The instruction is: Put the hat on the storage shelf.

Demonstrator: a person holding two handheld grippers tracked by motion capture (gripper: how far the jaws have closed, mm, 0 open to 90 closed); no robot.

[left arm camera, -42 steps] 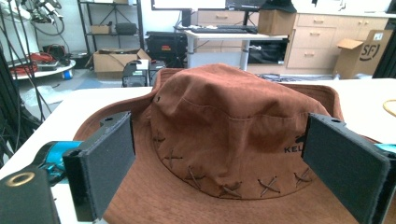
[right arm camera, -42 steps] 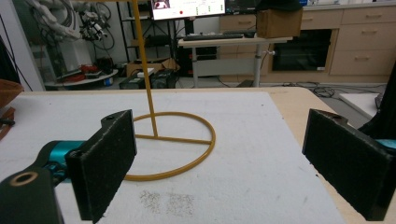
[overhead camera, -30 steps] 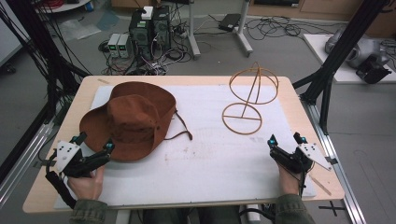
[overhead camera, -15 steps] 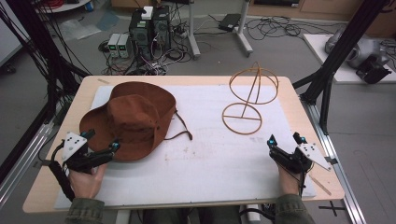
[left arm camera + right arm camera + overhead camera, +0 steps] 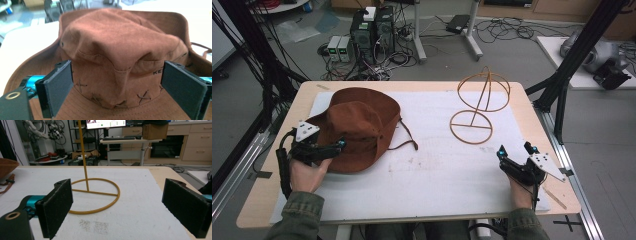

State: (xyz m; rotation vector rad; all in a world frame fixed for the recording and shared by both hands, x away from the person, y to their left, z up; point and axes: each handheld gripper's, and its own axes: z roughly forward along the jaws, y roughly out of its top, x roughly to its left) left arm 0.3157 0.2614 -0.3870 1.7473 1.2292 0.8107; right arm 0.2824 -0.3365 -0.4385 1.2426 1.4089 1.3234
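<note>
A brown wide-brimmed hat [image 5: 359,125] lies crown up on the left of the white mat [image 5: 447,175]. Its chin cord [image 5: 407,140] trails to the right. My left gripper [image 5: 334,147] hovers over the hat's near brim. Its jaws stand open on either side of the crown [image 5: 120,42], holding nothing. A yellow wire hat stand [image 5: 479,105] is upright at the back right, on a ring base [image 5: 93,195]. My right gripper [image 5: 514,150] is open near the front right, pointing at that stand from a distance.
The mat covers a wooden table [image 5: 542,130] with bare edges left and right. Black frame posts [image 5: 572,65] rise beside the table. Computers and cables [image 5: 372,35] sit on the floor beyond the far edge.
My left gripper has moved forward and to the right, from beside the hat's front-left brim to over the brim. The right gripper and stand have not moved.
</note>
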